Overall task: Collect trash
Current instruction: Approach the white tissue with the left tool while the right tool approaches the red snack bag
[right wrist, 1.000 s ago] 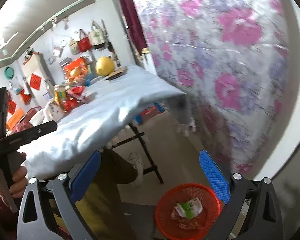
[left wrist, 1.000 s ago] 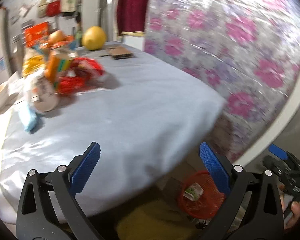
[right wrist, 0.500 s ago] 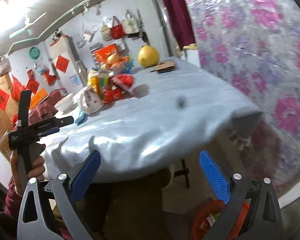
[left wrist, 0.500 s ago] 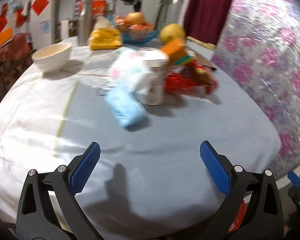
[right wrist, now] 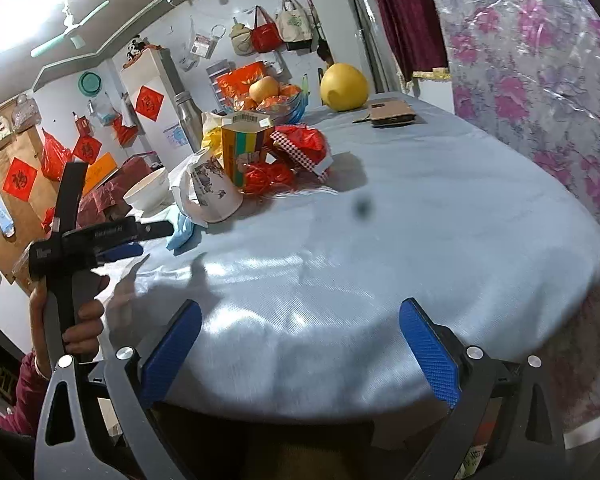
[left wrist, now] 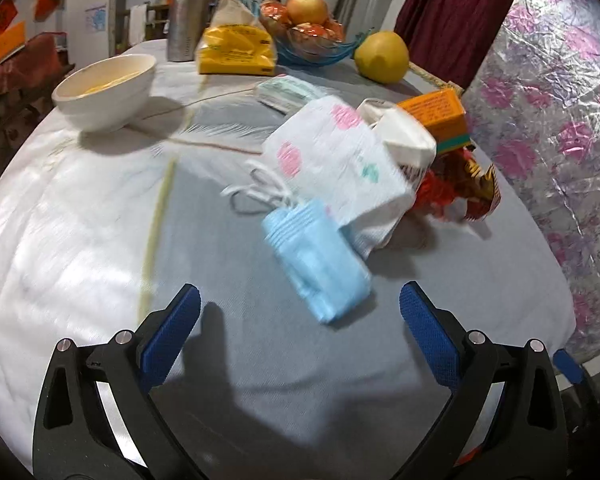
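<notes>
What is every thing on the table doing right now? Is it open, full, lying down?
Left gripper: open, holding nothing.
Right gripper: open, holding nothing.
Light blue face mask: lying flat on the cloth, loose.
White spotted plastic bag: crumpled, lying down.
White ceramic bowl: upright.
Steel bottle: standing, capped.
Blue glass fruit bowl: full of fruit.
Striped paper carton: standing upright.

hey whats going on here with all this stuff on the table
A person is clearing trash off a cloth-covered table, holding tongs in each hand. The left tongs are open over the table, pointed at a light blue face mask lying beside a white spotted bag and red wrappers. The right tongs are open and empty at the table's near edge. Nothing is gripped yet.
</notes>
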A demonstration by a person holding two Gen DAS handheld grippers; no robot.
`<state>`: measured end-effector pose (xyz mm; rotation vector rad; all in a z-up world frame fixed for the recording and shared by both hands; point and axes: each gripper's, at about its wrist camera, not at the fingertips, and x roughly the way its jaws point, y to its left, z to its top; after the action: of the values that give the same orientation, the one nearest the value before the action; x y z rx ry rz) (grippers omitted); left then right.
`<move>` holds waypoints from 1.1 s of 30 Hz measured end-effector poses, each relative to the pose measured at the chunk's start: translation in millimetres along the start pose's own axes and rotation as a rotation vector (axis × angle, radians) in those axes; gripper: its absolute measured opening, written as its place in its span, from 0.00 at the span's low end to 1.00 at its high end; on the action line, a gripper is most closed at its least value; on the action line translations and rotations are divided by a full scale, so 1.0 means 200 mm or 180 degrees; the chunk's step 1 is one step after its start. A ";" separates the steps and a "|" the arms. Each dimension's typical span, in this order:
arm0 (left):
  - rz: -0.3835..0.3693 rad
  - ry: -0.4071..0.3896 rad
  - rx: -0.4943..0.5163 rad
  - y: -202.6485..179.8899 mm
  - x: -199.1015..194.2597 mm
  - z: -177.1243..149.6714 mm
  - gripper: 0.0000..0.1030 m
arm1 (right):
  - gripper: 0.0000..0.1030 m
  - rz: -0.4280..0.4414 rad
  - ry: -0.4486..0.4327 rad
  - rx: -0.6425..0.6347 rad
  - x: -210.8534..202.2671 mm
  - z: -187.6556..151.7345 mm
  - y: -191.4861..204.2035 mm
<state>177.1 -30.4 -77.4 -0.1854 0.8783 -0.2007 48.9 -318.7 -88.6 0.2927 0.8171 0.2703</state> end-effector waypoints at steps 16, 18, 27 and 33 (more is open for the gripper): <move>0.0540 0.0064 0.0100 0.34 0.01 0.05 0.93 | 0.94 0.0171 0.0040 -0.0161 0.24 0.21 0.16; 0.0533 0.0083 0.0220 0.31 0.01 0.03 0.93 | 0.94 0.0200 0.0016 -0.0211 0.27 0.24 0.20; 0.0723 0.0000 0.0648 0.22 0.03 0.10 0.93 | 0.94 0.0144 -0.0039 -0.0234 0.32 0.31 0.23; 0.0764 0.0033 0.0581 0.30 0.06 0.14 0.92 | 0.94 0.0138 -0.0061 -0.0127 0.35 0.36 0.16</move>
<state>211.4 26.6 -82.9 0.0914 0.8795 -0.0573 144.1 -275.2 -77.5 0.2754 0.7861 0.3238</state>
